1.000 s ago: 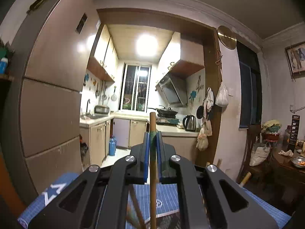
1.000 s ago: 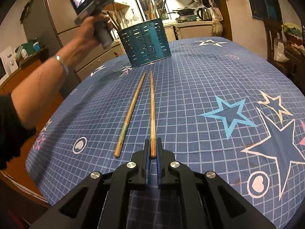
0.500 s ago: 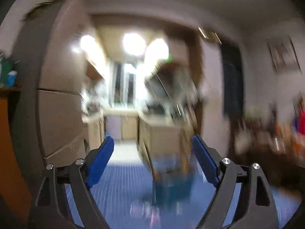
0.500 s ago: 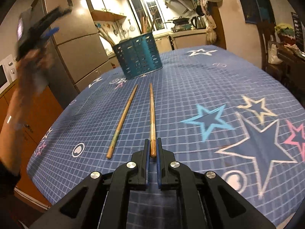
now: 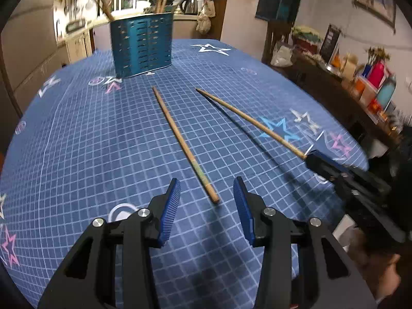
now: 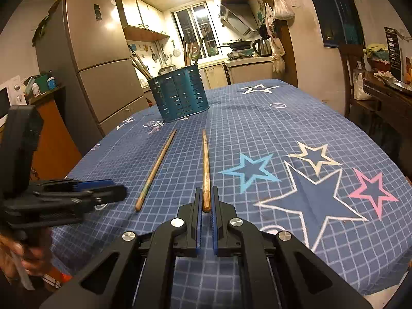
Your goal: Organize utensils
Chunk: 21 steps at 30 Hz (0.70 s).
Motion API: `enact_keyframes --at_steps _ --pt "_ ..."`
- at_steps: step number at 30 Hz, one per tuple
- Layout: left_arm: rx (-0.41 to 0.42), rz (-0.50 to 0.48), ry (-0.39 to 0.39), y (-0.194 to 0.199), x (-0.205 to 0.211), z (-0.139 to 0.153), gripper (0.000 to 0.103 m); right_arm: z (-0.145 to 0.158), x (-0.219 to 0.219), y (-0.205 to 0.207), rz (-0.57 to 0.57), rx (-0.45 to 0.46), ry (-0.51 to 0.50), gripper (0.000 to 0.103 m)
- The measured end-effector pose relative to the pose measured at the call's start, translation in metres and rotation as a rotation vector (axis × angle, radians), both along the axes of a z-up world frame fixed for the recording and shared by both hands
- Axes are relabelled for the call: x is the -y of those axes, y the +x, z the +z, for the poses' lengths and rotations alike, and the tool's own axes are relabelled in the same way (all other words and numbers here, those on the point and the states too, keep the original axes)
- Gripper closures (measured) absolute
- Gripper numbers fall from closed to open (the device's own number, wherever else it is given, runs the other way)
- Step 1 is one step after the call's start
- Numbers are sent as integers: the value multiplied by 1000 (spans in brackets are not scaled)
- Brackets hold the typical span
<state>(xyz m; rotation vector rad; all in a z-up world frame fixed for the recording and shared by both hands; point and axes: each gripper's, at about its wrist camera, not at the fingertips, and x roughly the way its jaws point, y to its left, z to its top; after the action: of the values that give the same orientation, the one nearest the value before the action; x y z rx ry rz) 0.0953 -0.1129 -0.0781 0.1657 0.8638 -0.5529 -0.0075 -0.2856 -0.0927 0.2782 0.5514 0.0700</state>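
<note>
I see a blue tablecloth [image 6: 257,128] with a white grid and white, pale blue, cream and pink stars. The slotted utensil holder [image 6: 179,95] is teal. Both chopsticks [image 5: 180,139] [image 6: 205,170] are tan wood. My gripper pads [image 5: 170,213] are blue on black fingers. The fridge [image 6: 103,59] looks grey-brown.

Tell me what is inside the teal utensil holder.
Several wooden sticks, likely chopsticks, rise above the rim of the teal utensil holder, some leaning left. Its slotted wall hides their lower ends and anything shorter inside.

Blurred hand [image 6: 18,255] at frame's left edge
</note>
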Motion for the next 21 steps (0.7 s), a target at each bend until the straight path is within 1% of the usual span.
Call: enact_keyframes --at_steps 4,5,6,7,9,12,16,18,21 --pt "10 35 69 0 6 -29 63 -3 2 -6 3 0 16 95" --pt "37 47 78 -3 2 -29 70 -3 1 -7 6 2 13 95" --pt "45 52 79 -4 4 -29 78 -3 0 -8 8 5 6 95" --pt "47 55 76 -4 2 -27 94 -2 -1 -9 8 8 1 95" --pt "50 71 77 -3 -11 -25 97 -1 -3 -10 13 14 -12 95" --pt "53 114 94 4 -33 -27 97 -1 -5 -9 17 18 -20 95" --pt "83 198 119 11 -66 -27 97 8 -8 -11 23 54 -57 95" --pt "121 210 89 9 -77 -21 97 16 -8 -13 26 83 -83 95" --pt "214 190 106 0 -81 2 97 32 -10 -14 34 130 -109 95"
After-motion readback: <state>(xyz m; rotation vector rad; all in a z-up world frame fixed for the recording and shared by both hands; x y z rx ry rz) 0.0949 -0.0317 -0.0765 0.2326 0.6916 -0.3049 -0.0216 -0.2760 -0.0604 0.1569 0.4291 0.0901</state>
